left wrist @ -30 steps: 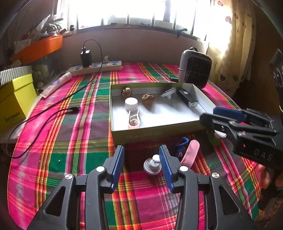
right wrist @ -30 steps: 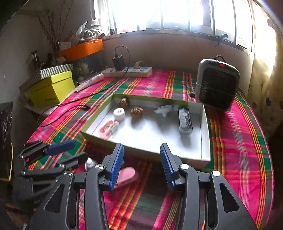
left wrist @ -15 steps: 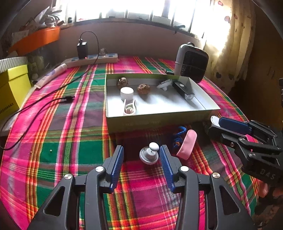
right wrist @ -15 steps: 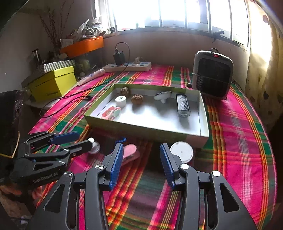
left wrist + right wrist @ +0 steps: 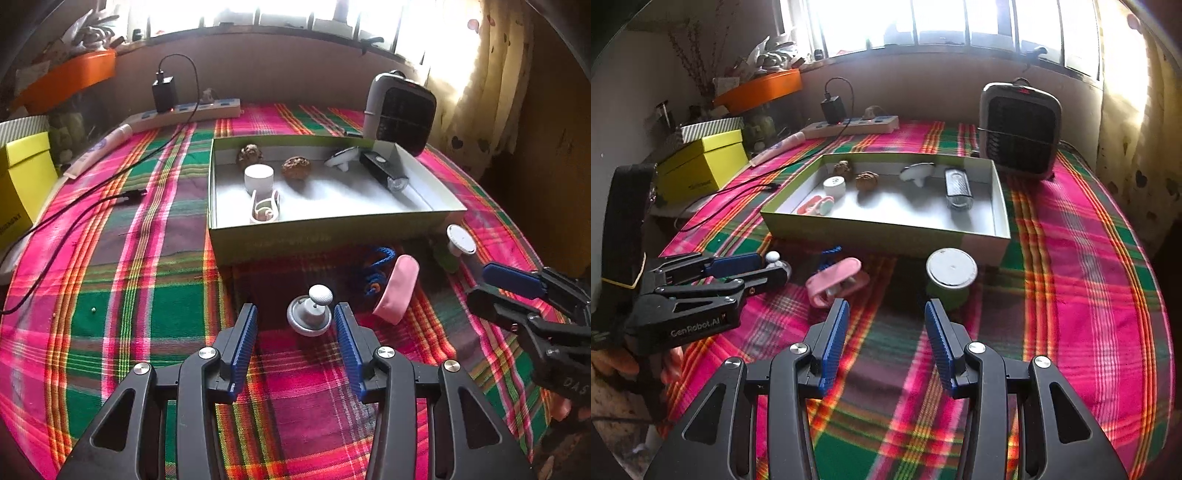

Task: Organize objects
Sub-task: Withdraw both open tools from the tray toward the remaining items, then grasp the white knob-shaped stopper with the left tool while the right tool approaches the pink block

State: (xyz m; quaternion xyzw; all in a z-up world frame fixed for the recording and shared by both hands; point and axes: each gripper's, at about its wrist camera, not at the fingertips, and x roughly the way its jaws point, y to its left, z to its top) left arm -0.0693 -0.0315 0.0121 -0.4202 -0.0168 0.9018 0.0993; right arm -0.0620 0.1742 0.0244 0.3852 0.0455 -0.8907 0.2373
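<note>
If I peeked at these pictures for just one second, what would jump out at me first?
Probably the loud pink-and-green plaid tablecloth covering the whole table. In its middle sits a shallow green cardboard box with small things inside, and a dark space heater stands behind it. Up close, the open left claw frames a small grey round knob.
</note>
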